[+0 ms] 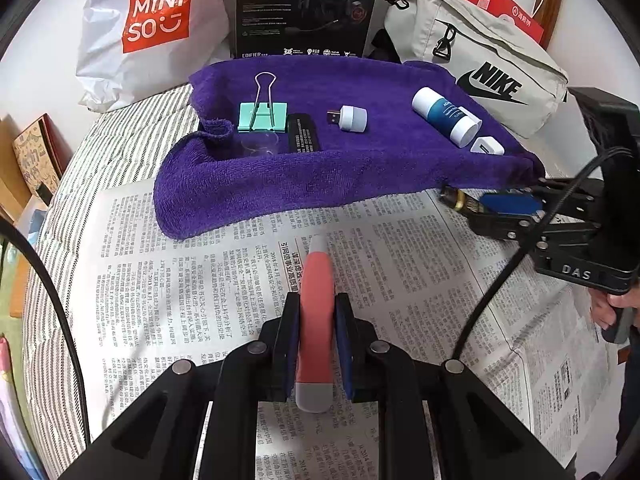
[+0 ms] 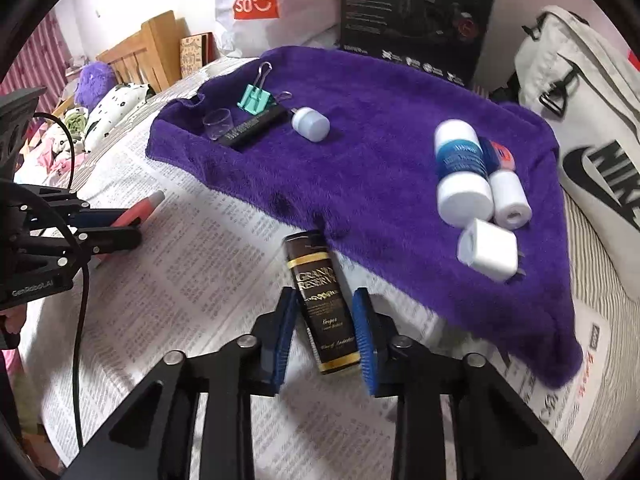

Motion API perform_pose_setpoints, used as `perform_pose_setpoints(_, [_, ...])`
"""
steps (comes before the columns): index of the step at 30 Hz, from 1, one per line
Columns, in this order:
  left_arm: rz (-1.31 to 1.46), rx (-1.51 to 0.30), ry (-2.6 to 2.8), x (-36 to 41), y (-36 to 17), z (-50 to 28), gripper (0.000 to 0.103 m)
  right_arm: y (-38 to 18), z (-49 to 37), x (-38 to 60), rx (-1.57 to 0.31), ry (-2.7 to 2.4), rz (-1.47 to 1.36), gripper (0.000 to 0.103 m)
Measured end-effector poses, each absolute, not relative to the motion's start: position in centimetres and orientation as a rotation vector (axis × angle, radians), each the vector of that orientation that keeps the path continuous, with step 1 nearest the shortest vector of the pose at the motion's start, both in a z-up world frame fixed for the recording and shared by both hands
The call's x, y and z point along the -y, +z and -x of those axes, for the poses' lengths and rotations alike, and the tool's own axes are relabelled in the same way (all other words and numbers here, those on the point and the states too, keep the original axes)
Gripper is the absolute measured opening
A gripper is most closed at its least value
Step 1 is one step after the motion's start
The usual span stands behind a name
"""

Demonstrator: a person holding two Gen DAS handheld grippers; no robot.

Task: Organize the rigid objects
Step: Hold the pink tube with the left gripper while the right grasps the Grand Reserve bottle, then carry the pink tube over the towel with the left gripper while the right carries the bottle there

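My left gripper [image 1: 316,308] is shut on a pink and grey tube [image 1: 316,300], held over the newspaper [image 1: 200,280]. My right gripper [image 2: 326,308] is shut on a dark brown "Grand Reserve" box [image 2: 322,300], at the near edge of the purple towel [image 2: 380,120]. On the towel lie a mint binder clip [image 1: 262,114], a clear cup [image 1: 260,146], a black bar [image 1: 303,133], a small white USB light [image 1: 352,118], a blue and white bottle [image 1: 446,120] and a white charger plug [image 2: 488,250]. A white roll [image 2: 510,200] lies beside the bottle.
A Miniso bag [image 1: 152,20], a black headset box [image 1: 304,4] and a white Nike bag [image 1: 480,60] stand behind the towel. Striped bedding [image 1: 100,152] lies under the newspaper. A wooden headboard [image 2: 140,52] and soft toys are at far left.
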State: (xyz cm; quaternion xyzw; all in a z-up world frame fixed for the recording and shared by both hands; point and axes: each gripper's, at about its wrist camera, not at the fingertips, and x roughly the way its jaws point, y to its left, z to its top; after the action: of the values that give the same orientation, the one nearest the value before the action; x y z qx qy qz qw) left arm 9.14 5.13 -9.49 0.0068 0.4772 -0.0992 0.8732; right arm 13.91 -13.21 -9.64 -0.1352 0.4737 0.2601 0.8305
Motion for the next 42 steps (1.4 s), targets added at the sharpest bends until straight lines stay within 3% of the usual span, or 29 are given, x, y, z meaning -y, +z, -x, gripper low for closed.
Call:
perform_pose_setpoints(12, [-0.016, -0.999, -0.208, -5.2, -9.5, -9.2, 0.017, -9.7, -11.0, 15.0, -1.083, 0.502, 0.254, 0.028])
perform_pose_setpoints(18, [-0.018, -1.009, -0.221, -5.1, -9.5, -9.2, 0.017, -9.6, -11.1, 14.8, -1.114, 0.513, 0.311, 0.024])
perform_pose_setpoints(25, [-0.029, -1.008, -0.216, -4.8, -9.6, -9.2, 0.017, -9.9, -10.1, 14.3, -1.064, 0.491, 0.369, 0.024])
perform_pose_setpoints(42, [0.011, -1.011, -0.215, -5.2, -7.5, -8.8, 0.017, -7.4, -10.3, 16.0, -1.115, 0.526, 0.208, 0.023])
